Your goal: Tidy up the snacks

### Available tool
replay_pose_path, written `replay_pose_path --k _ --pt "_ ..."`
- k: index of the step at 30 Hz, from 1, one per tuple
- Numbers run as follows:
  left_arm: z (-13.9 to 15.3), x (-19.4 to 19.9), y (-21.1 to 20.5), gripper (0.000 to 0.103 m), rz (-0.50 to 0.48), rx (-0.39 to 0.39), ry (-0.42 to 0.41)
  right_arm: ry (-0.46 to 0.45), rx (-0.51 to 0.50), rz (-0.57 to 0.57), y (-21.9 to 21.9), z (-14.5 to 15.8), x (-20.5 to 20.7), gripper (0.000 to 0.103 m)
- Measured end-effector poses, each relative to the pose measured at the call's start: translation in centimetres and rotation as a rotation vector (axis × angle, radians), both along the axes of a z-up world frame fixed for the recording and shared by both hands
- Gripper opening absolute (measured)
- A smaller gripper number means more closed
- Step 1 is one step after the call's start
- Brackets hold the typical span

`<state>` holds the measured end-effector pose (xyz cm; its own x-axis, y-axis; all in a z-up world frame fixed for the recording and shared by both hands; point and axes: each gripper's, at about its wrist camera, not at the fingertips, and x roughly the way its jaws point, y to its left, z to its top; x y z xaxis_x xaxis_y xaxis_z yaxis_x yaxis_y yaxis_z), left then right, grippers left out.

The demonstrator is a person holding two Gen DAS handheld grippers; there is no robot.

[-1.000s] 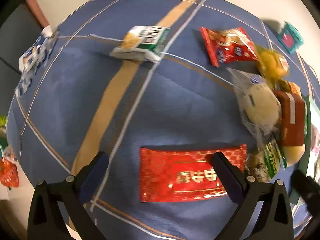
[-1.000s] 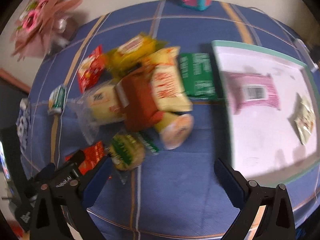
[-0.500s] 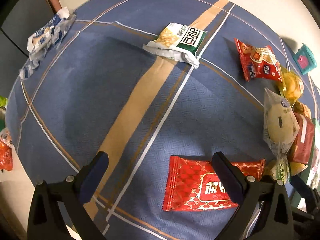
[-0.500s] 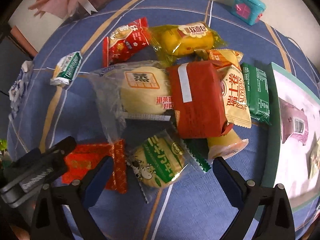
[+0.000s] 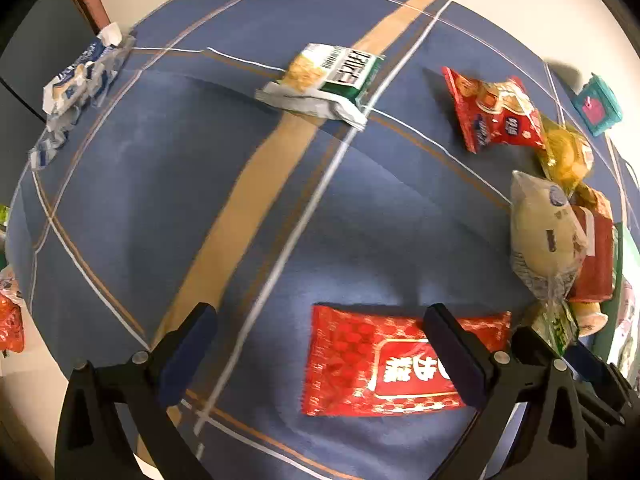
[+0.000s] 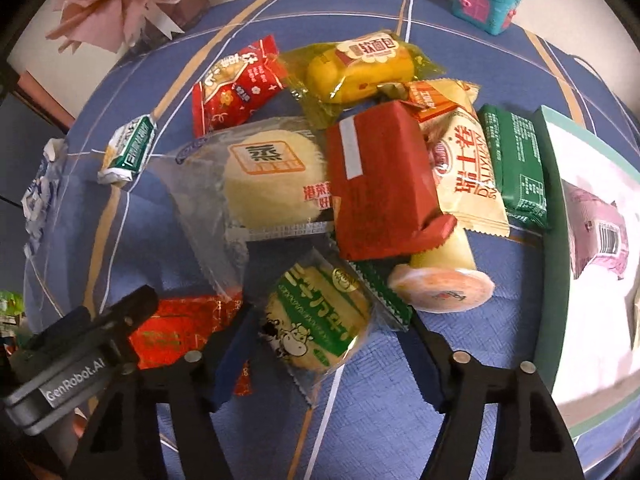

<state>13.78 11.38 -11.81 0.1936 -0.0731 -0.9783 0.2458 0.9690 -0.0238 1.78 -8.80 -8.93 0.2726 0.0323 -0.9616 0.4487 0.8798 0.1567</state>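
**Two grippers, one pile of snacks**

Two grippers worked over the blue checked surface [image 5: 200, 184]. The right gripper [image 6: 332, 344] pointed steeply down at the green cow-print packet [image 6: 320, 320], its fingers about half open and closing, with the packet between them but the pads not yet seen to press on it. The left gripper [image 5: 320, 344] hung wide open and held nothing; its right finger overlapped the flat red packet [image 5: 384, 364] in the view.

To do the grasp well, the right fingers probably needed to close on the packet's body rather than its crinkled clear edge, and lift straight up so the neighbouring steamed-bun bag [image 6: 260, 176] and red box [image 6: 380, 184] were not dragged along. The packet looked light and slippery, so a firm squeeze seemed wise.

Counted in the right wrist view: about ten snacks lay in the central cluster, among them one yellow bread [image 6: 360, 64], one dark green packet [image 6: 516, 164] and one jelly cup [image 6: 440, 280]. One green-and-white packet [image 5: 324, 80] and one blue-and-white wrapper [image 5: 76, 84] lay apart. One tray [image 6: 554, 208] at the right held one pink packet [image 6: 600, 236] and a second item, only partly seen.
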Motion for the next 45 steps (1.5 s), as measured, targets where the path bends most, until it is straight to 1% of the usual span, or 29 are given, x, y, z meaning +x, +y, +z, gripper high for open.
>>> replay_pose_path --k 2,9,12,15,17,23,24,26,29,32,34,35,37,40,41,45 --pt "-0.1 -0.1 -0.3 0.103 -0.007 -0.012 0.012 -0.002 0.01 -0.012 -0.7 -0.1 -0.5 0.068" --pt "-0.7 -0.7 -1.7 0.103 -0.047 -0.029 0.037 0.013 0.033 -0.05 -2.1 0.1 -3.0 0.067" --pt "-0.7 -1.8 -3.5 0.103 -0.072 -0.034 0.044 0.028 0.037 -0.075 -3.0 0.1 -4.2 0.067" --pt "-0.8 -2.7 -5.1 0.103 -0.11 -0.055 0.059 0.037 0.045 -0.089 -3.6 -0.1 -5.5 0.067" --pt "-1.0 -3.2 -6.3 0.103 -0.139 -0.048 0.049 0.042 0.047 -0.093 -4.0 -0.2 -6.1 0.067" --pt "-1.2 -4.6 -7.7 0.103 -0.196 -0.031 0.042 0.057 0.053 -0.106 -5.3 -0.4 -8.2 0.067" --pt "-0.8 -5.5 -8.4 0.103 -0.195 -0.031 0.042 0.058 0.056 -0.109 -5.5 -0.5 -8.6 0.067" --pt "-0.8 -5.7 -8.9 0.103 -0.196 -0.033 0.047 0.059 0.063 -0.115 -6.1 -0.5 -9.4 0.067" --pt "-1.5 -6.4 -10.2 0.103 -0.19 -0.05 0.051 0.056 0.075 -0.118 -6.7 -0.8 -11.2 0.067" --pt "-0.9 -6.4 -9.8 0.103 -0.165 -0.071 0.047 0.054 0.086 -0.12 -7.0 -0.9 -11.9 0.067" --pt "-0.6 -6.4 -9.3 0.103 -0.166 -0.08 0.049 0.052 0.093 -0.122 -7.5 -0.9 -12.4 0.067" --pt "-0.3 -6.0 -8.5 0.103 -0.178 -0.076 0.046 0.052 0.095 -0.122 -7.7 -0.8 -12.5 0.067" --pt "-0.2 -6.0 -8.4 0.103 -0.216 -0.046 0.023 0.054 0.097 -0.122 -8.1 -0.8 -12.9 0.067" --pt "0.3 -6.5 -9.4 0.103 -0.265 0.031 -0.021 0.057 0.102 -0.123 -8.3 -0.9 -12.8 0.067" --pt "0.4 -6.6 -9.7 0.103 -0.267 0.042 -0.02 0.057 0.105 -0.126 -8.5 -1.0 -13.0 0.067" --pt "0.5 -6.9 -10.8 0.103 -0.274 0.041 -0.013 0.057 0.111 -0.133 -8.6 -0.8 -13.1 0.067"
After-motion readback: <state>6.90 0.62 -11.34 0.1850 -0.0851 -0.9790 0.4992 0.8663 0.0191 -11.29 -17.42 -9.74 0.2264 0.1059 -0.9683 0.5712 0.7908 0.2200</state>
